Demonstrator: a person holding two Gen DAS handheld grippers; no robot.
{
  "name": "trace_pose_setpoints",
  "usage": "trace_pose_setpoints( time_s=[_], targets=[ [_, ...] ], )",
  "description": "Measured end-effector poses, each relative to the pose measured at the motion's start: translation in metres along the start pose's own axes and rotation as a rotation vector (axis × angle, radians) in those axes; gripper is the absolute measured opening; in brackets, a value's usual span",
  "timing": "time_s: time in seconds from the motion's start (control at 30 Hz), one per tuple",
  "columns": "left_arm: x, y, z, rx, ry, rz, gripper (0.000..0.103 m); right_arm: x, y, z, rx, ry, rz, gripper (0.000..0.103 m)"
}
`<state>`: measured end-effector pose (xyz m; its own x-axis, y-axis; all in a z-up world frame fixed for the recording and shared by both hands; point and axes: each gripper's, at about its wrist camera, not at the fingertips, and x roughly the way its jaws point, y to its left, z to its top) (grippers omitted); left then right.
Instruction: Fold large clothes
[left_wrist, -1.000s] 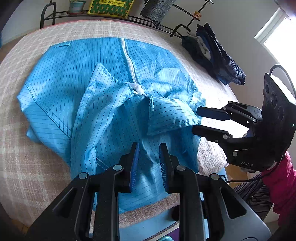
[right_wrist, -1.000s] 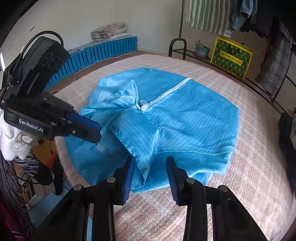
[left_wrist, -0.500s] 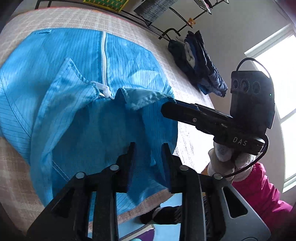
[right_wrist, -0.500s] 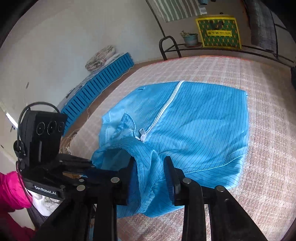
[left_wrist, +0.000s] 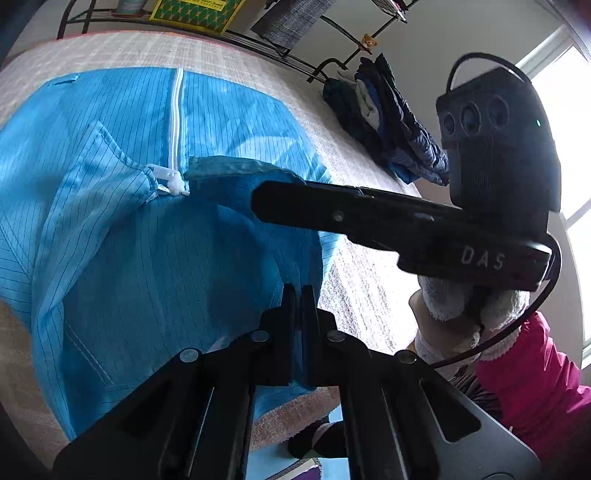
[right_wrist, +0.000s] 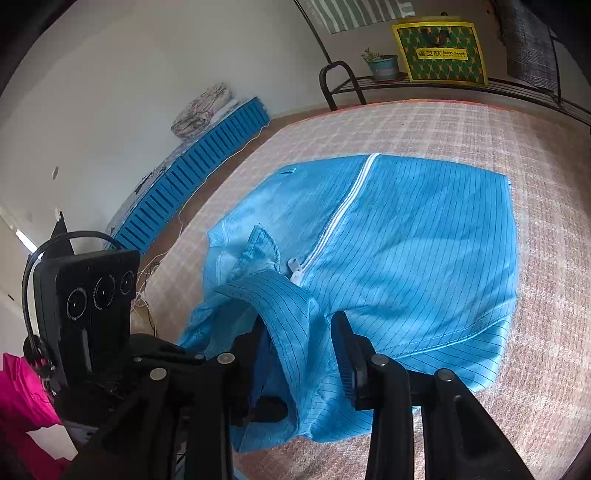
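A large blue pin-striped jacket (left_wrist: 155, 229) with a white zipper (left_wrist: 176, 122) lies on a beige checked bed (left_wrist: 362, 280); it also shows in the right wrist view (right_wrist: 413, 240). My left gripper (left_wrist: 298, 295) is shut on the jacket's near hem and lifts it. My right gripper (right_wrist: 301, 332) has its jaws apart, with a raised fold of the jacket's shoulder lying between them. In the left wrist view the right gripper (left_wrist: 266, 201) reaches in from the right at the collar. The left gripper's body (right_wrist: 96, 306) shows at the lower left of the right wrist view.
A pile of dark clothes (left_wrist: 388, 122) lies at the bed's far right edge. A black metal rack (right_wrist: 461, 83) holds a yellow-green box (right_wrist: 441, 51) and a potted plant (right_wrist: 384, 66). A blue slatted panel (right_wrist: 195, 166) stands by the wall.
My left gripper has closed on the jacket's near hem and raised it. My right gripper has moved in over the shoulder fold, and the near part of the jacket has lifted off the bed.
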<state>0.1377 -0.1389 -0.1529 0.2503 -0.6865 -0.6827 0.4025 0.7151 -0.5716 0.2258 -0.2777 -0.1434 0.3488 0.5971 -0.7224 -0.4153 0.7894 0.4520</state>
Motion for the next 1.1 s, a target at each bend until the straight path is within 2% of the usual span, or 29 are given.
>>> trace_pose_setpoints(
  time_s=[0.07,0.13,0.2,0.27,0.33,0.37,0.4,0.53,0.63,0.77,0.87,0.9,0.93,0.97,1.0,1.1],
  targets=[
    [0.001,-0.002,-0.002,0.019,0.0,0.018,0.0,0.007,-0.003,0.005,0.04,0.007,0.003,0.031],
    [0.002,-0.002,-0.005,0.034,0.001,0.034,0.0,0.012,-0.012,0.007,0.111,0.016,0.048,0.023],
    [0.003,-0.002,-0.009,0.051,0.002,0.049,0.0,0.018,-0.026,0.008,0.211,0.029,0.13,0.015],
    [0.005,-0.001,-0.013,0.062,0.007,0.064,0.0,0.023,-0.048,0.002,0.346,0.029,0.24,0.013],
    [0.007,0.001,-0.015,0.067,0.011,0.067,0.0,0.03,-0.073,-0.011,0.521,0.022,0.391,0.012],
    [0.008,0.001,-0.015,0.066,0.011,0.061,0.0,0.033,-0.084,-0.017,0.597,0.011,0.443,0.011],
    [0.008,0.0,-0.016,0.07,0.012,0.053,0.0,0.034,-0.091,-0.022,0.636,0.005,0.458,0.011],
    [0.008,-0.008,-0.018,0.11,0.014,0.051,0.0,0.035,-0.092,-0.019,0.577,0.022,0.318,0.01],
    [0.011,-0.014,-0.02,0.13,0.021,0.05,0.0,0.027,-0.082,-0.006,0.514,-0.008,0.239,0.011],
    [0.0,-0.015,-0.018,0.113,0.07,0.033,0.0,0.0,-0.05,0.019,0.262,-0.072,-0.061,0.012],
    [-0.031,-0.009,-0.016,0.087,0.028,-0.01,0.006,-0.017,-0.023,0.019,0.14,-0.128,-0.086,0.018],
    [-0.044,-0.005,-0.015,0.086,-0.004,-0.009,0.015,-0.02,-0.017,0.017,0.118,-0.136,-0.086,0.02],
    [-0.055,0.0,-0.012,0.087,-0.044,0.009,0.025,-0.019,-0.013,0.015,0.101,-0.134,-0.086,0.02],
    [-0.065,0.008,-0.008,0.084,-0.087,0.052,0.03,-0.017,-0.012,0.013,0.087,-0.121,-0.077,0.02],
    [-0.073,0.019,-0.003,0.061,-0.12,0.096,0.03,-0.012,-0.01,0.011,0.074,-0.099,-0.074,0.02],
    [-0.082,0.06,0.014,-0.069,-0.168,0.152,0.03,0.009,-0.011,0.005,0.061,-0.048,-0.095,0.02]
  ],
)
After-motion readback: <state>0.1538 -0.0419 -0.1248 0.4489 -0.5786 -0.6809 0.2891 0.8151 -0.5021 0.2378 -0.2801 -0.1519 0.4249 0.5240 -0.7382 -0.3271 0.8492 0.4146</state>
